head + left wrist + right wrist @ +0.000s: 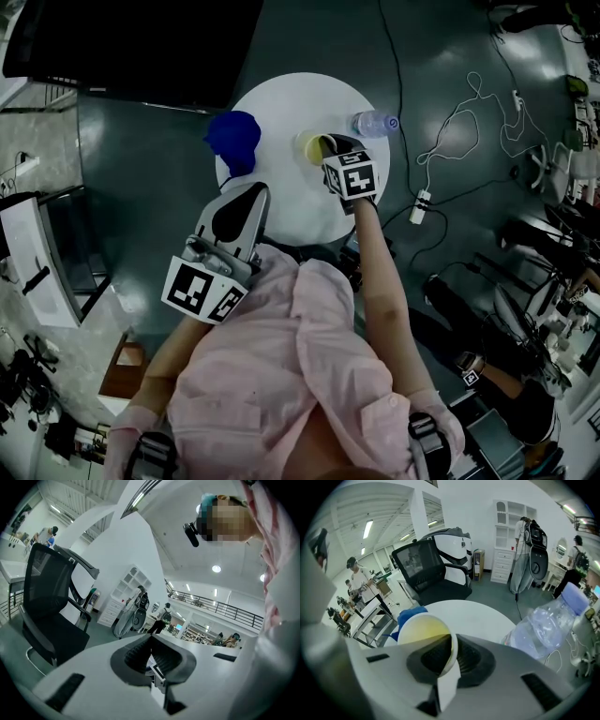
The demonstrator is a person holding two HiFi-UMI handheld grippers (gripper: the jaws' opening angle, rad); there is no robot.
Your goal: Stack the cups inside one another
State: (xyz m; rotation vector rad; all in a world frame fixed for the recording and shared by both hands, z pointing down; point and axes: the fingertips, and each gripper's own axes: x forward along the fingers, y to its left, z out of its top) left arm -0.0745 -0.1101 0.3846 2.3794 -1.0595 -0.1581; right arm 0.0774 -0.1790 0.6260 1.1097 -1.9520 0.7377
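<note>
Step in hand: carrying one cup toward the other. Right claw [451, 644] is pinched narrow on the rim of the yellow cup [424, 634], one jaw inside the mouth and one outside, thin wall between the pads. From the head view the yellow cup [313, 145] sits over the middle of the round white bench [300, 98], between the blue cup [232, 139] on the left and a clear water bottle [375, 123] on the right; whether its base rests on the bench or hangs clear I cannot tell. Left claw [251, 192] is held back near the person's body, off the bench edge – its jaws [151, 641] closed together on nothing. Next move, as I judge it: bring the yellow cup across over the blue one, line the base up with the open mouth, lower and let go. The blue cup's pose is unclear from here, so the idle left claw may have to steady or right it first. Bench top is otherwise bare. Room – dark floor with trailing white cables [450, 131], black office chair [426, 569] beyond the bench, white shelving [506, 541], people working in the background
</note>
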